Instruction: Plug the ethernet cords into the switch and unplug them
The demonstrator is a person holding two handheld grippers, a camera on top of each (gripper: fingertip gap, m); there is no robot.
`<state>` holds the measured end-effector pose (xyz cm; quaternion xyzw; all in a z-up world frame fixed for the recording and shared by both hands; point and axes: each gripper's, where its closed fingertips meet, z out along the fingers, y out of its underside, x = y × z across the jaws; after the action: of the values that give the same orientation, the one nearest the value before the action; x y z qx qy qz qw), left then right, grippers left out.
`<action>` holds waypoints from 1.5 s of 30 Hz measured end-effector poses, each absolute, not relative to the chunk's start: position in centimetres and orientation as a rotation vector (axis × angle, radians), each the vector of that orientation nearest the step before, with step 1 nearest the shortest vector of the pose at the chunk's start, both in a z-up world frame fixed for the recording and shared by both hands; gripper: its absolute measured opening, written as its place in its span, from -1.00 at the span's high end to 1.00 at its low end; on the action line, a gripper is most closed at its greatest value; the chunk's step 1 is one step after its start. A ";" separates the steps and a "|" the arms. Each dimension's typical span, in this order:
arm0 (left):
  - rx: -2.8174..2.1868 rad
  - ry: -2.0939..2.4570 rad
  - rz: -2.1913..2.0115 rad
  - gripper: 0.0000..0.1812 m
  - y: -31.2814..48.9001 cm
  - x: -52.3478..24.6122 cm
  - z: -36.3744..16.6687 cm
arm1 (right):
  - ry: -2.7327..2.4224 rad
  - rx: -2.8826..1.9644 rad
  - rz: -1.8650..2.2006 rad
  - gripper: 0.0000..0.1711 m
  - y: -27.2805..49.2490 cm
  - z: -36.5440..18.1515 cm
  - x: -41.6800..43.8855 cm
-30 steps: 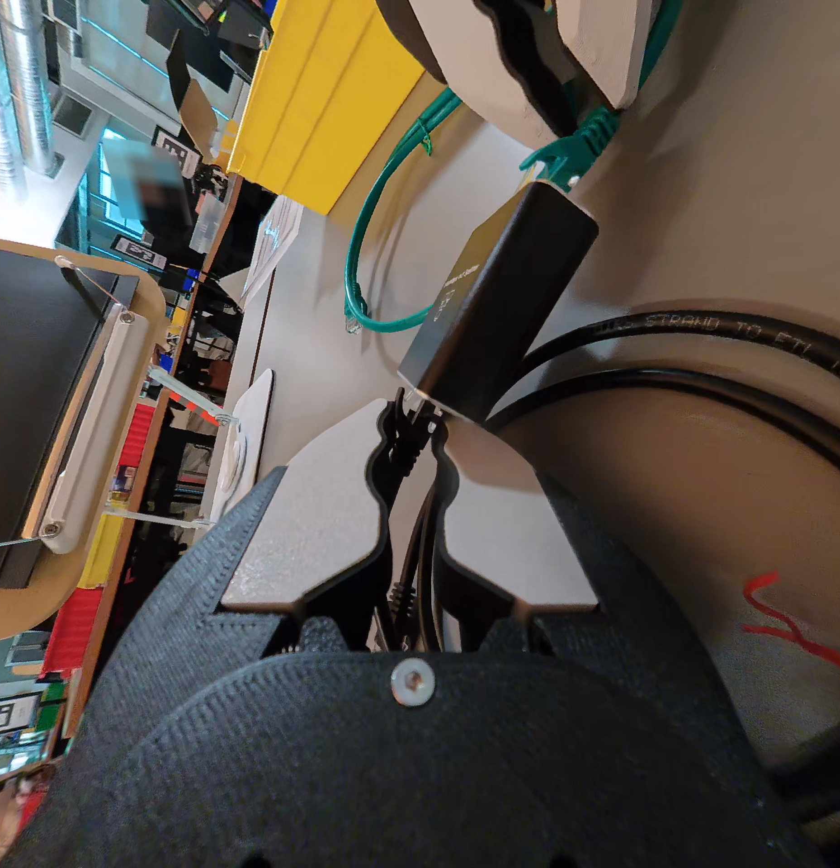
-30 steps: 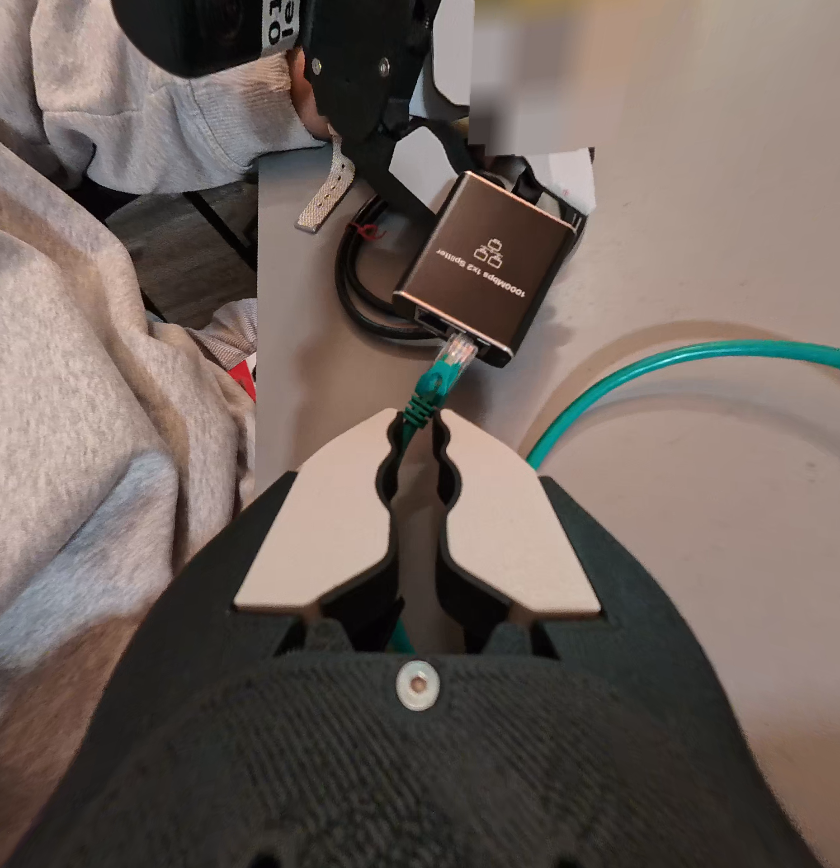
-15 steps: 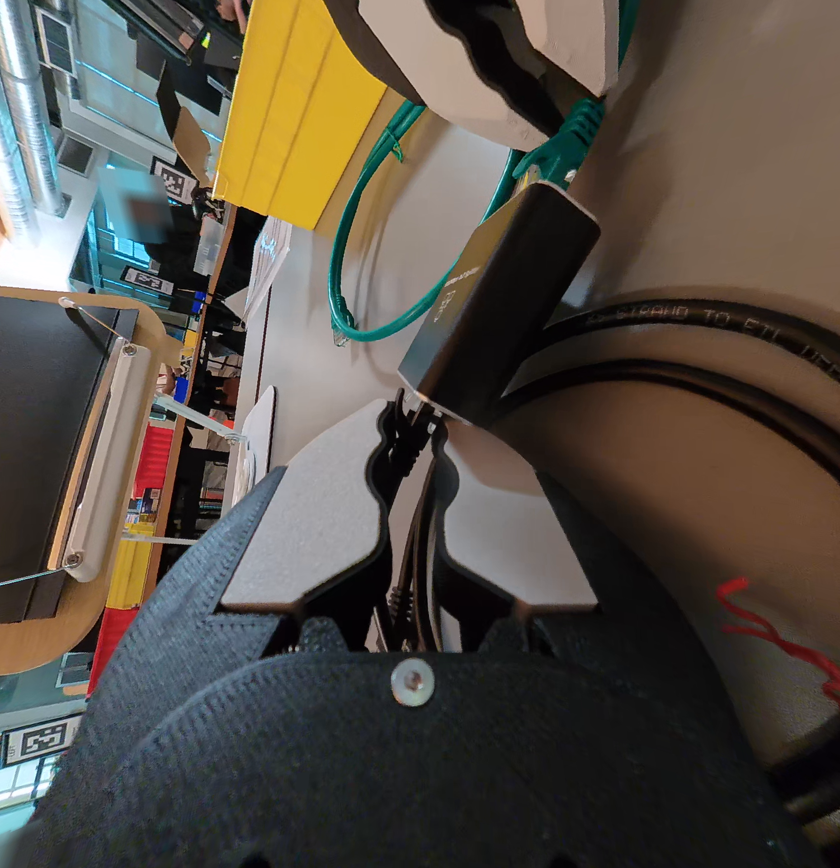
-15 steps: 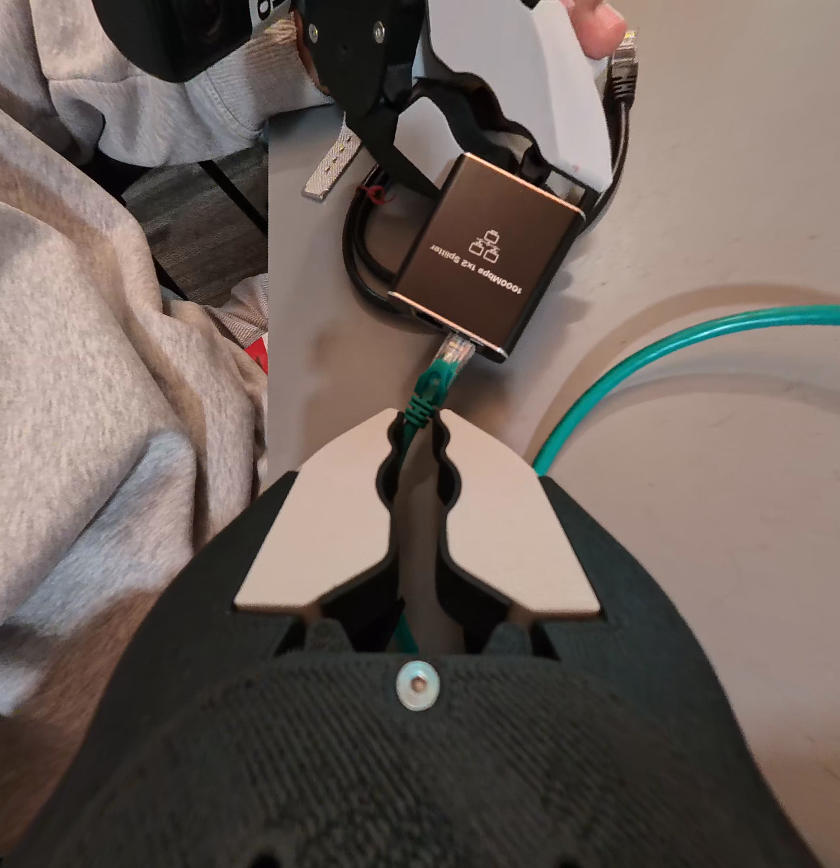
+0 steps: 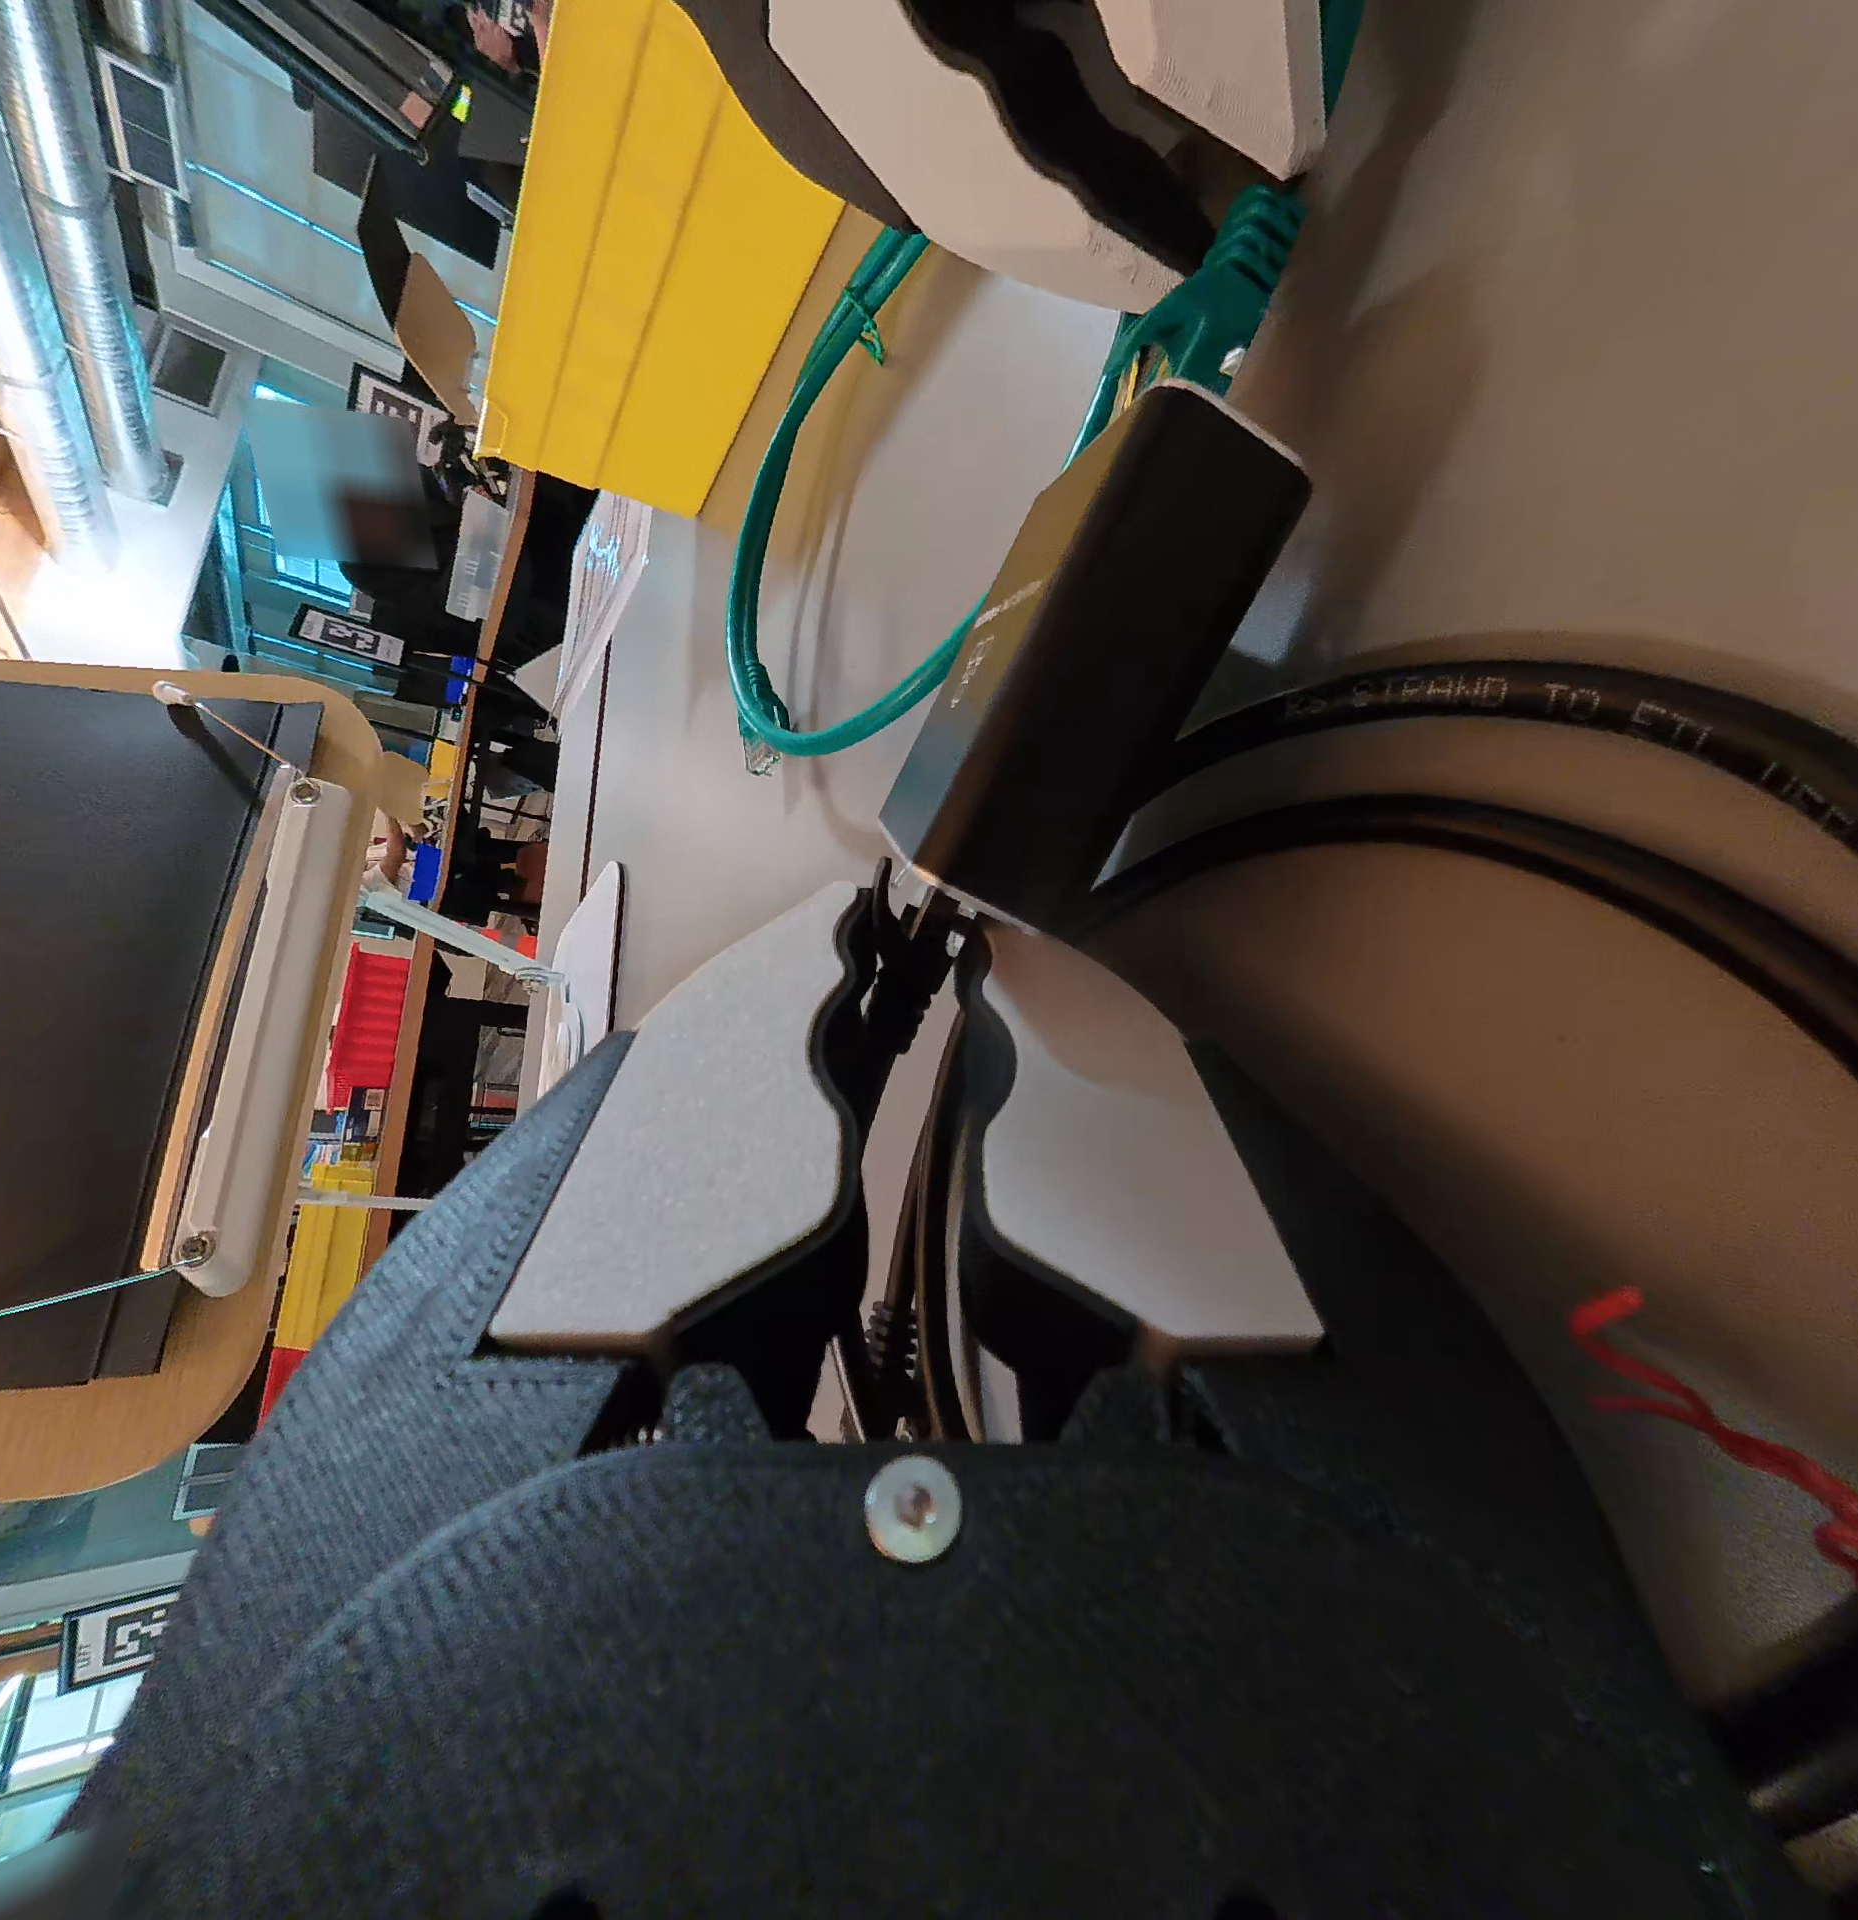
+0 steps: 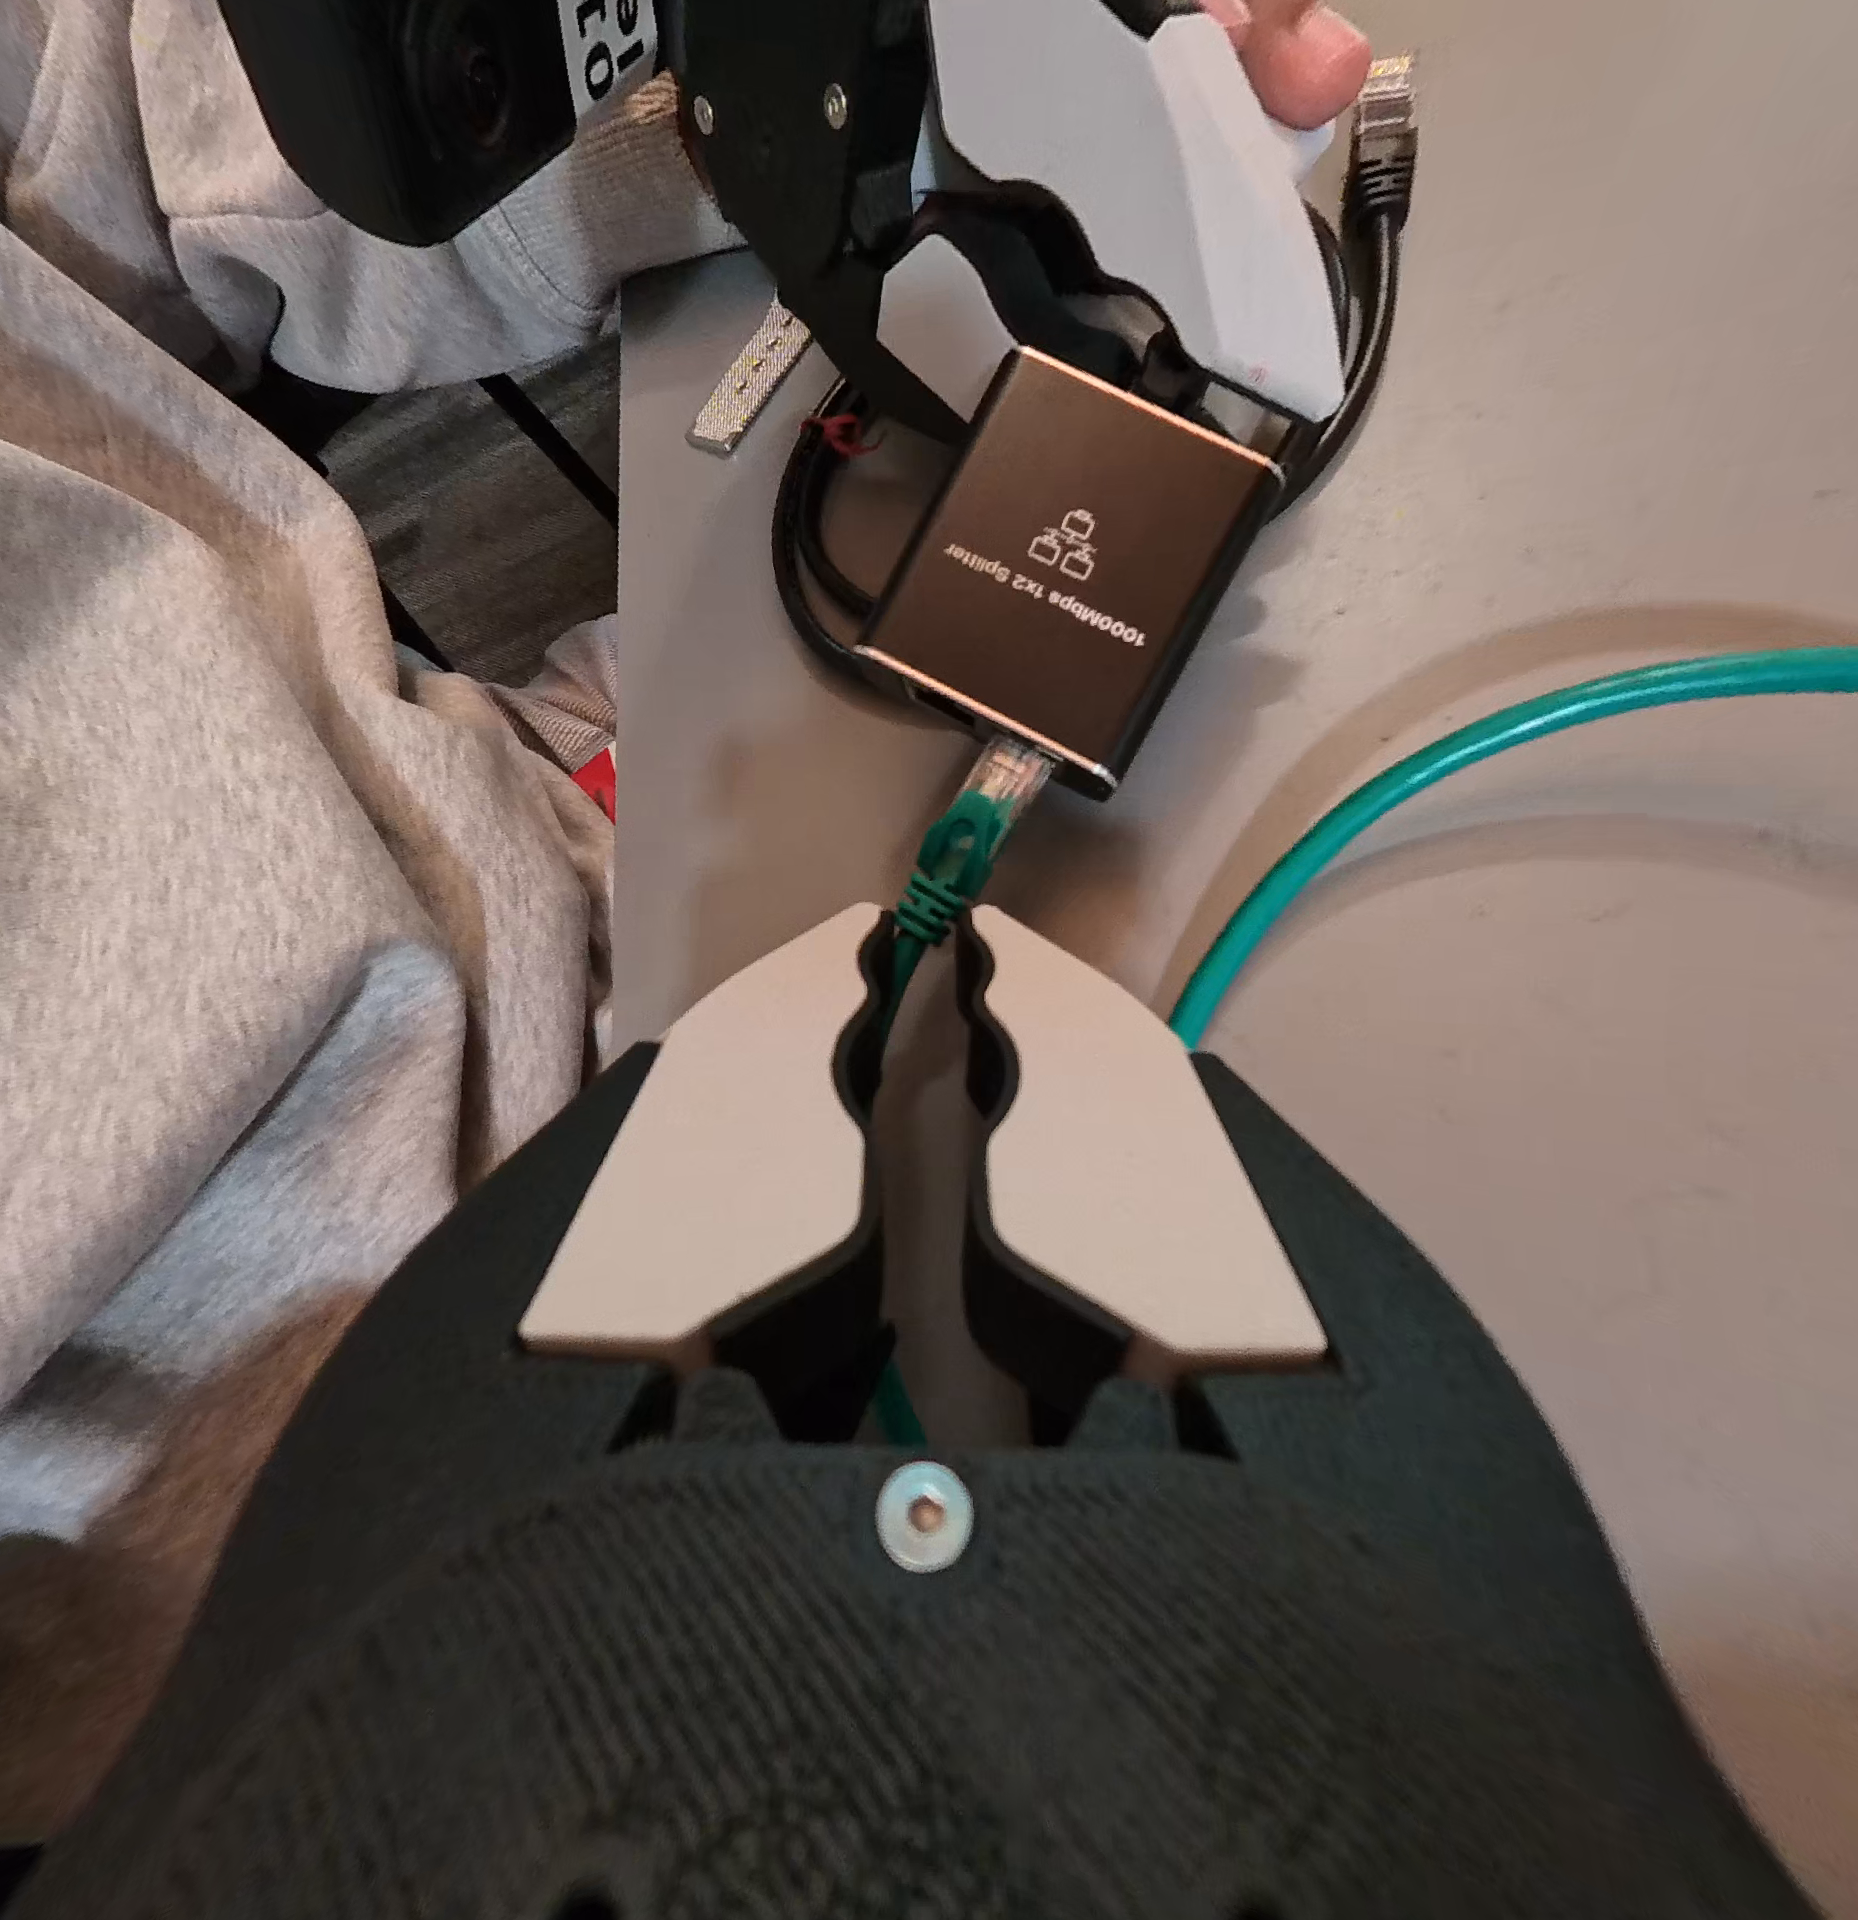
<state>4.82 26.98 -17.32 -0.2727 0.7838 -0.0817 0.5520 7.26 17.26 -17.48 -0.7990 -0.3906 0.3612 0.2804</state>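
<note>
The switch (image 6: 1070,582) is a small dark metal box lifted off the grey table. My right gripper (image 6: 925,914) is shut on the green ethernet cord (image 6: 946,862). Its clear plug (image 6: 1008,774) has its tip in the switch's near port, and most of the plug still shows. My left gripper (image 5: 914,914) is shut on the black cord's plug (image 5: 909,977) at the switch's (image 5: 1091,665) opposite end. How deep that plug sits is hidden. Each view shows the other gripper beyond the switch: the right gripper (image 5: 1205,208) and the left gripper (image 6: 1112,343).
The black cord (image 5: 1527,707) coils under the switch, and its loose plug (image 6: 1382,114) lies behind it. The green cord's free end (image 5: 759,738) rests near a yellow bin (image 5: 644,260). The table edge (image 6: 618,623) and a person's grey sleeve (image 6: 229,727) are at the left.
Both grippers and the switch have shifted only slightly. The green plug has stayed at the port mouth and the black plug at the other end. Both grips are unchanged.
</note>
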 end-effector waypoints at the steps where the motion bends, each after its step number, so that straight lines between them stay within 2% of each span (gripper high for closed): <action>1: -0.644 1.854 -0.193 0.85 27.0 4.8 -17.3 | -1.046 -2.143 0.972 0.87 17.2 -17.5 7.3; 45: -0.764 1.831 -0.181 0.86 27.6 5.0 -17.4 | -0.950 -2.168 0.884 0.88 18.4 -17.6 6.3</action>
<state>5.05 27.55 -17.37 -0.3217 0.7714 -0.0761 0.5437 6.27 18.41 -17.59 -0.8179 -0.3585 0.3334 0.3024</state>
